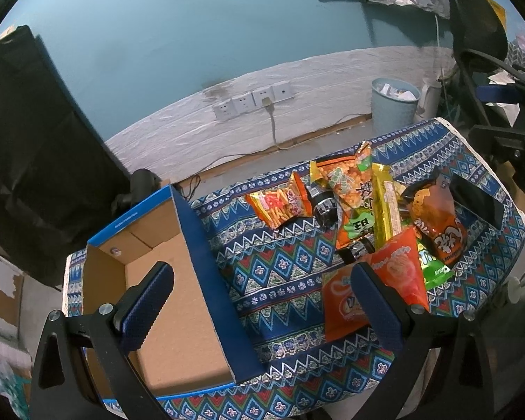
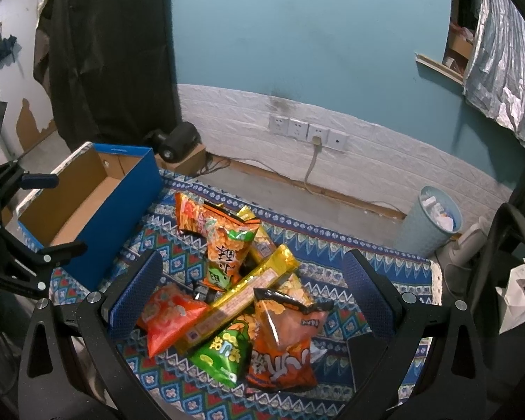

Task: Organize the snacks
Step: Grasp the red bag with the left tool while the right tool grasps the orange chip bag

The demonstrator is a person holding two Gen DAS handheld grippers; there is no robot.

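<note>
Orange snack bag (image 2: 280,346), Chinese lettering, blue box (image 2: 87,206)

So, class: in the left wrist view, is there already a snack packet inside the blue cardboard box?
No. The blue cardboard box shows only its bare brown floor, while the snack packets lie heaped on the patterned cloth beside it.

Patterned tablecloth (image 2: 332,255) on table — open blue cardboard box (image 2: 97,203) at left edge, snack bag pile (image 2: 234,290) mid-surface.
</note>
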